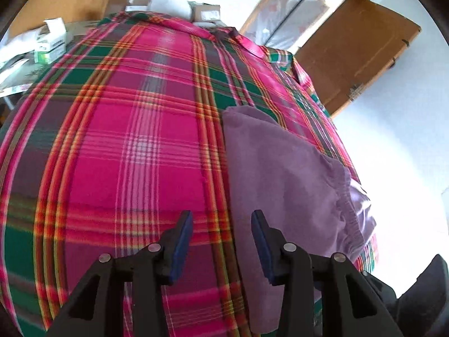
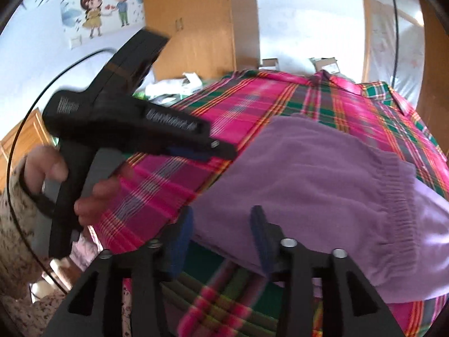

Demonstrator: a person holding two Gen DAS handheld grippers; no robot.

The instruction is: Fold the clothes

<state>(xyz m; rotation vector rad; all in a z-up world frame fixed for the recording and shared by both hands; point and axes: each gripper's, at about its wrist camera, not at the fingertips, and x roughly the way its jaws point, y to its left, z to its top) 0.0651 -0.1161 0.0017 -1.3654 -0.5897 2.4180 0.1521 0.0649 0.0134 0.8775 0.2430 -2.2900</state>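
Surface: plaid cloth [image 1: 118, 129] in pink, green and red, spread flat and filling most of both views; what lies under it cannot be told.
Garment: purple garment [image 1: 280, 179] lying on the plaid cloth, right of centre in the left wrist view; it looks folded, with a gathered elastic band [image 1: 346, 199] along its right side.
Garment, right wrist view: the same purple garment [image 2: 322, 174] fills the centre and right, its near edge just beyond the tool tips.
Left tool [image 1: 221, 241]: fingers apart, nothing between them; the left pad [image 1: 182, 241] sits over the plaid, the right pad [image 1: 262, 247] over the near-left edge of the garment. Contact with the fabric cannot be told.
Left tool, seen from the right wrist [image 2: 221, 150]: reaches in from the left, tip at the garment's left edge, held by a hand [image 2: 56, 179] in a speckled sleeve [image 2: 16, 247].
Right tool [image 2: 221, 241]: fingers apart, empty, above the near edge of the garment.
Far end: small boxes [image 1: 52, 40] beyond the cloth at far left; wooden door [image 1: 356, 53] at far right.
Wall: cartoon sticker [image 2: 106, 8] of two children, far left in the right wrist view.
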